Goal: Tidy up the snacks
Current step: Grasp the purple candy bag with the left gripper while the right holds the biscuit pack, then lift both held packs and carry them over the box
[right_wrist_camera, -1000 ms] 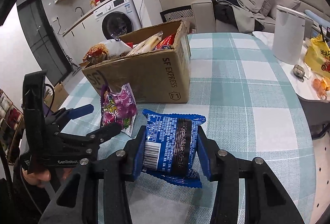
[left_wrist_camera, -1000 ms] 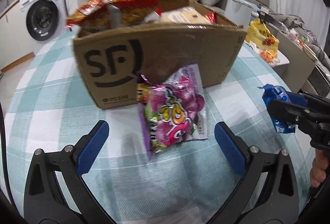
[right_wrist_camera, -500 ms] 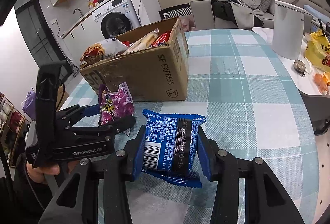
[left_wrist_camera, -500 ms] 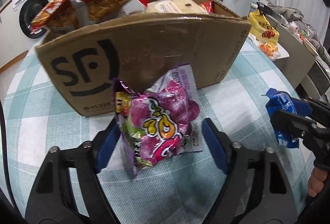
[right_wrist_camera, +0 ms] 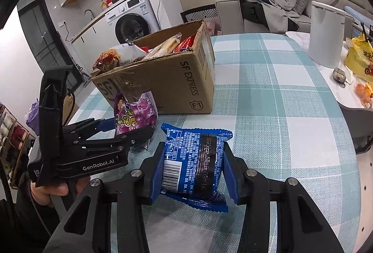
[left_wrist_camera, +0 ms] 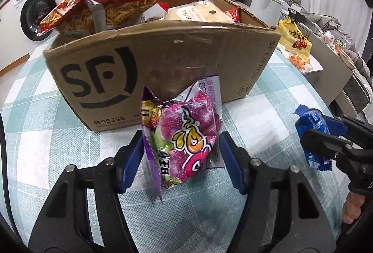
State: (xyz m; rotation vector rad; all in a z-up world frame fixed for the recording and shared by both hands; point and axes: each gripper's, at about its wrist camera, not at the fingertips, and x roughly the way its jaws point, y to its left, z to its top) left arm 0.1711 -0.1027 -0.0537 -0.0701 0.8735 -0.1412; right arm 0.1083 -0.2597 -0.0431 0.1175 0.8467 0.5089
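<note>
Left hand-held gripper (left_wrist_camera: 180, 155) clenched on purple crinkly candy bag (left_wrist_camera: 184, 136); right hand-held gripper (right_wrist_camera: 192, 165) grasping blue foil snack packet (right_wrist_camera: 194, 162); brown cardboard box (left_wrist_camera: 163, 61) at 12 o'clock.

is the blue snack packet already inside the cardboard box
No, the blue snack packet sits clamped in the right gripper, over the table and apart from the cardboard box.

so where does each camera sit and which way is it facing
Left wrist: on the left gripper, looking along its fingers at the purple snack bag they pinch and the cardboard box behind; the right gripper shows at right.
Right wrist: on the right gripper, looking over the blue snack pack it clamps toward the box; the left gripper and the hand holding it show at left.
Shared: box, both snacks, checked tablecloth.
</note>
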